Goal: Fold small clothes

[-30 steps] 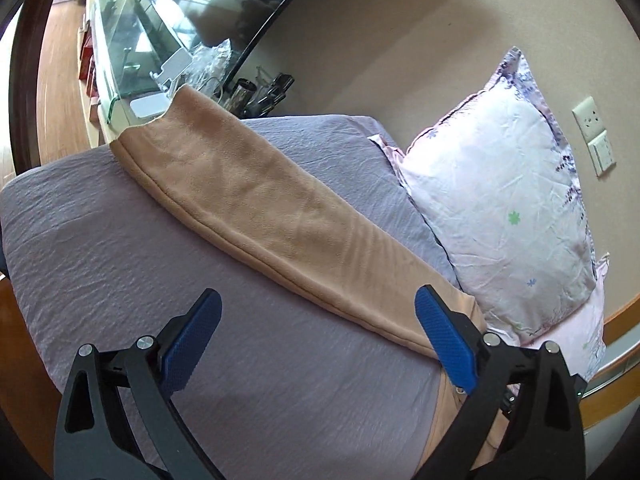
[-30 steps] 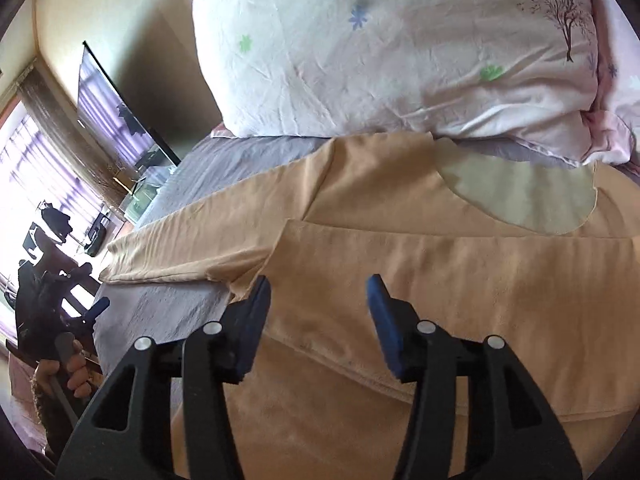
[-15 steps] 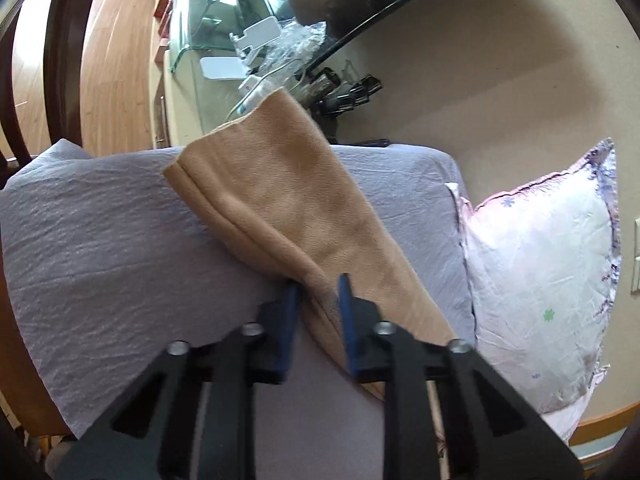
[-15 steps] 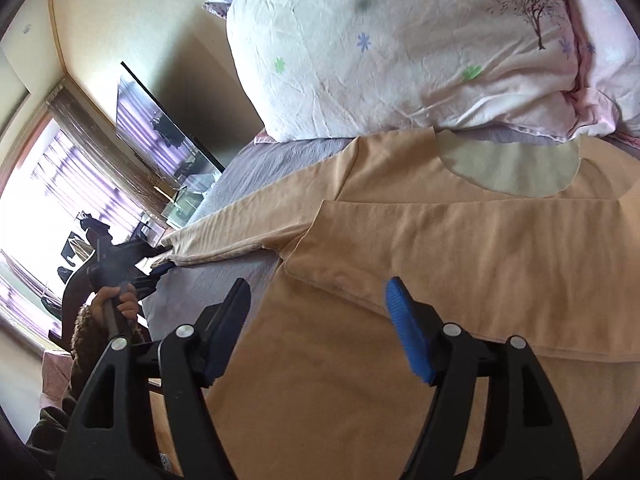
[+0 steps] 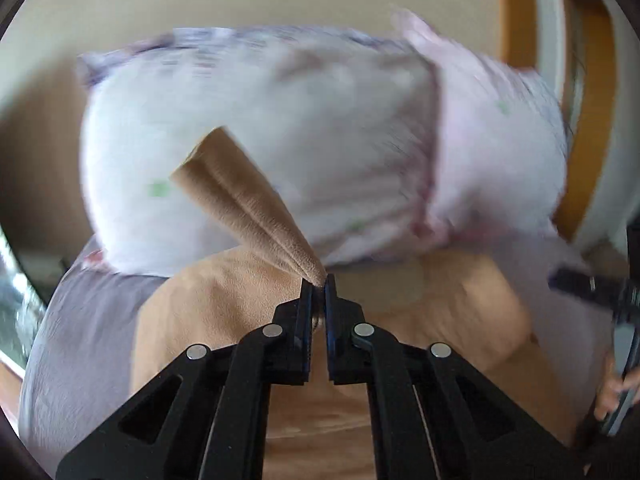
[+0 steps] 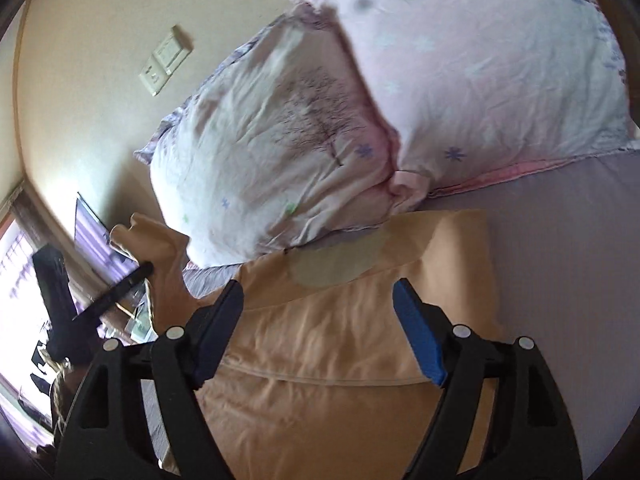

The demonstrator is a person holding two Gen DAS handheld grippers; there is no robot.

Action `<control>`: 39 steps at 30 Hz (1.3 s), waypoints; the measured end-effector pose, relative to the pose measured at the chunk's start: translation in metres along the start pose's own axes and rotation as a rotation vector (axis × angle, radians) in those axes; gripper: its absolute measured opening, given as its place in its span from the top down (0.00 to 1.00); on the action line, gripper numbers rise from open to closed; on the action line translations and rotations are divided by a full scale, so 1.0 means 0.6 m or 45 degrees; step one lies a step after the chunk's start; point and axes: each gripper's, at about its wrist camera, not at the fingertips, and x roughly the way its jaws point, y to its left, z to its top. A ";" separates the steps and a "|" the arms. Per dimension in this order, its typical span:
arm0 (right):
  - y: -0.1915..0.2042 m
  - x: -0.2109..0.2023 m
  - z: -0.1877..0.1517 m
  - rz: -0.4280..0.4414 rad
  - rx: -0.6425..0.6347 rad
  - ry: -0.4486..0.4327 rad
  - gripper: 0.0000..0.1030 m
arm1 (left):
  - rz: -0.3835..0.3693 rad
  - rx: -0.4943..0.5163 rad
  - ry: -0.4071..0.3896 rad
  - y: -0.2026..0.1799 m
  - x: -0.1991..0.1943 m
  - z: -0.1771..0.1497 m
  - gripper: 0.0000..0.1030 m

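A tan long-sleeved top [image 6: 344, 344] lies on the grey-purple bed sheet [image 6: 560, 260], its neck toward the pillows and its right side folded over. My left gripper [image 5: 319, 284] is shut on the top's left sleeve [image 5: 240, 196] and holds it raised above the body of the top [image 5: 224, 304]. The raised sleeve [image 6: 156, 248] and the left gripper [image 6: 108, 296] also show at the left of the right wrist view. My right gripper [image 6: 320, 320] is open and empty, hovering over the folded part of the top.
Two white and pink floral pillows [image 6: 280, 140] lean against the beige wall at the head of the bed, touching the top's neck. Wall sockets [image 6: 164, 60] are above them. A television [image 6: 96, 236] and window are at the far left. A wooden headboard edge [image 5: 580, 120] is at the right.
My left gripper closed on the sleeve, lifted it off the sheet and swung it toward the body of the top. My right gripper moved right over the fold and stayed open.
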 end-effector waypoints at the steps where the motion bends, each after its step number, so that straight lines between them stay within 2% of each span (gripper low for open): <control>1: -0.017 0.012 -0.001 -0.027 0.030 0.021 0.25 | -0.017 0.138 0.081 -0.066 0.040 -0.018 0.95; 3: -0.047 0.033 -0.004 -0.081 0.079 0.074 0.26 | -0.014 0.420 0.243 -0.182 0.110 -0.080 0.95; 4: -0.060 0.044 -0.007 -0.101 0.099 0.101 0.26 | 0.021 0.530 0.286 -0.221 0.128 -0.112 0.94; 5: -0.069 0.046 -0.007 -0.103 0.113 0.116 0.28 | 0.081 0.597 0.277 -0.239 0.130 -0.133 0.94; 6: -0.075 0.049 -0.008 -0.090 0.117 0.128 0.30 | 0.141 0.662 0.210 -0.248 0.116 -0.148 0.93; 7: -0.076 0.049 -0.007 -0.082 0.107 0.133 0.32 | 0.117 0.685 0.162 -0.245 0.092 -0.155 0.87; 9: -0.069 0.055 -0.001 -0.078 0.065 0.146 0.44 | 0.012 0.588 0.141 -0.213 0.052 -0.143 0.71; 10: -0.063 0.063 -0.001 -0.070 0.048 0.164 0.48 | -0.033 0.504 0.126 -0.179 0.030 -0.133 0.52; 11: -0.055 0.072 0.001 -0.063 0.025 0.191 0.55 | -0.029 0.424 0.098 -0.145 0.016 -0.121 0.41; 12: -0.048 0.088 -0.001 -0.084 -0.012 0.225 0.61 | 0.003 0.360 0.073 -0.120 0.014 -0.105 0.40; 15: -0.032 0.141 -0.008 -0.192 -0.081 0.317 0.65 | 0.187 0.134 0.048 -0.006 0.023 -0.070 0.40; 17: -0.031 0.171 -0.020 -0.247 -0.089 0.388 0.66 | 0.225 0.021 0.056 0.042 0.034 -0.061 0.39; 18: -0.030 0.185 -0.030 -0.269 -0.098 0.430 0.70 | 0.239 -0.013 0.061 0.060 0.041 -0.059 0.38; 19: -0.024 0.186 -0.037 -0.286 -0.128 0.416 0.70 | 0.249 -0.031 0.070 0.074 0.053 -0.058 0.38; 20: -0.013 0.185 -0.044 -0.279 -0.178 0.416 0.89 | 0.259 -0.036 0.086 0.083 0.061 -0.060 0.38; 21: -0.001 0.186 -0.054 -0.232 -0.214 0.450 0.97 | 0.269 -0.040 0.111 0.090 0.070 -0.062 0.38; 22: 0.010 0.177 -0.057 -0.244 -0.255 0.421 0.98 | 0.263 -0.044 0.131 0.092 0.073 -0.070 0.38; 24: 0.029 0.145 -0.046 -0.322 -0.345 0.272 0.98 | 0.249 -0.042 0.157 0.089 0.083 -0.075 0.38; 26: 0.020 0.102 -0.013 -0.350 -0.281 0.106 0.98 | 0.241 -0.021 0.165 0.081 0.084 -0.087 0.37; 27: 0.008 0.094 0.001 -0.380 -0.245 0.072 0.98 | 0.238 -0.016 0.169 0.082 0.074 -0.095 0.37; 28: -0.006 0.096 0.011 -0.449 -0.233 0.071 0.98 | 0.231 -0.011 0.178 0.081 0.077 -0.098 0.36; 30: -0.036 0.129 0.006 -0.604 -0.232 0.218 0.92 | 0.224 0.000 0.212 0.075 0.086 -0.107 0.36; 31: -0.045 0.132 0.001 -0.623 -0.195 0.229 0.88 | 0.223 0.004 0.229 0.073 0.090 -0.111 0.36; 33: -0.053 0.114 -0.002 -0.564 -0.137 0.143 0.78 | 0.212 -0.005 0.252 0.074 0.098 -0.117 0.36; 35: -0.045 0.102 -0.005 -0.429 -0.140 0.090 0.68 | 0.194 -0.026 0.281 0.078 0.105 -0.123 0.36; 37: -0.036 0.119 -0.014 -0.330 -0.158 0.154 0.66 | 0.179 -0.051 0.328 0.085 0.119 -0.129 0.36; 39: -0.051 0.163 -0.026 -0.368 -0.111 0.316 0.58 | 0.149 -0.101 0.330 0.095 0.124 -0.136 0.34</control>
